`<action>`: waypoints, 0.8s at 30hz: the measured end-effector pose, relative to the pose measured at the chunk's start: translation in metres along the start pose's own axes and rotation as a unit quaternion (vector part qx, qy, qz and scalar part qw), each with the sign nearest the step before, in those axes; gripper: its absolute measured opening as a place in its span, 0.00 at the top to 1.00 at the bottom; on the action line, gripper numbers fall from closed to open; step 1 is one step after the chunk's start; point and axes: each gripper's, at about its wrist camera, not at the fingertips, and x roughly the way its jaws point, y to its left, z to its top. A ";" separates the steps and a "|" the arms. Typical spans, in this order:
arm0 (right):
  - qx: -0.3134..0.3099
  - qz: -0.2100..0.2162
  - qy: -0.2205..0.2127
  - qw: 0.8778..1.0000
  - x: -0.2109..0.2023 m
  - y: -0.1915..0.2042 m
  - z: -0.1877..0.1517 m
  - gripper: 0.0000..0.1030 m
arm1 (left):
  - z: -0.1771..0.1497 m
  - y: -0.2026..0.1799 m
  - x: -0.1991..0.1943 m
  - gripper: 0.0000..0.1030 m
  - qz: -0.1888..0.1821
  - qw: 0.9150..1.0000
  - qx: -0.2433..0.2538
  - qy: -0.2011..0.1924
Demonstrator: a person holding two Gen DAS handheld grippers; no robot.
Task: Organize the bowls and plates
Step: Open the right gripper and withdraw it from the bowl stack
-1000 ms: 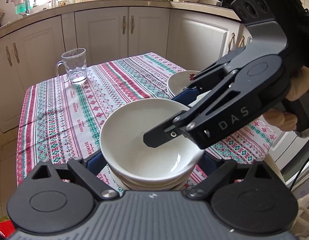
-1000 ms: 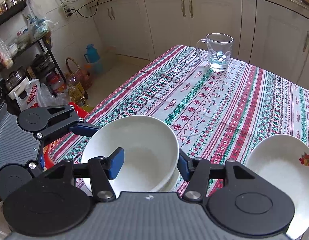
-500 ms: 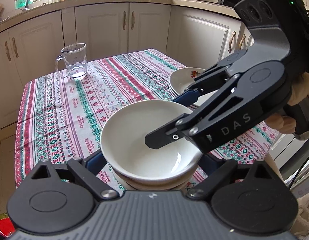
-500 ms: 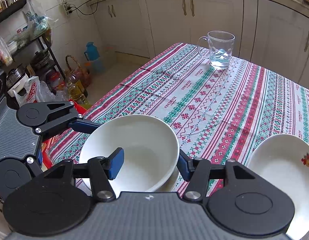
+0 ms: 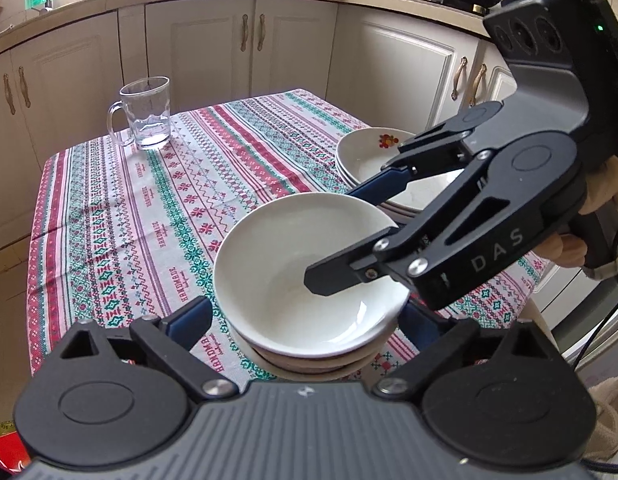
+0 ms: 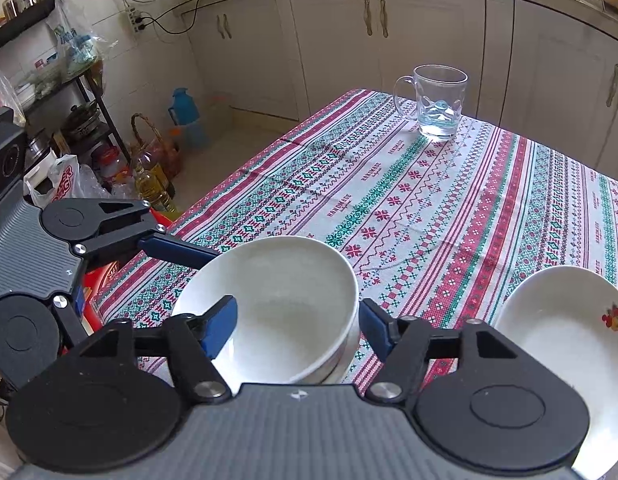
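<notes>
A white bowl (image 5: 293,276) sits on top of a short stack of bowls near the table's front edge; it also shows in the right wrist view (image 6: 285,312). My left gripper (image 5: 305,320) is open, its fingers either side of the stack's base. My right gripper (image 6: 297,326) is open too, one finger over the bowl's inside and one outside its rim; it also shows in the left wrist view (image 5: 349,236). A stack of white plates with a fruit print (image 5: 373,152) lies just right of the bowls, also seen in the right wrist view (image 6: 565,340).
A glass mug (image 5: 147,114) stands at the far side of the patterned tablecloth (image 5: 157,208). White kitchen cabinets (image 5: 229,40) run behind the table. A shelf rack with pots (image 6: 49,92) and bottles on the floor stand beyond the table's left edge.
Both grippers have drawn back and up a little from the bowl stack, so the table and plates show more. The bowl has stayed in place.
</notes>
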 end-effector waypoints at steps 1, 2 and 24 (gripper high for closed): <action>0.001 -0.002 -0.001 1.000 -0.001 0.000 -0.001 0.25 | -0.001 0.000 -0.002 0.04 -0.001 1.000 0.001 0.001; 0.001 -0.005 -0.003 1.000 -0.002 0.000 -0.002 0.23 | -0.002 0.001 -0.003 0.04 -0.002 1.000 0.000 0.002; 0.079 -0.025 -0.067 0.994 -0.024 -0.033 -0.048 0.15 | -0.025 -0.001 -0.018 0.04 0.007 0.999 0.035 -0.032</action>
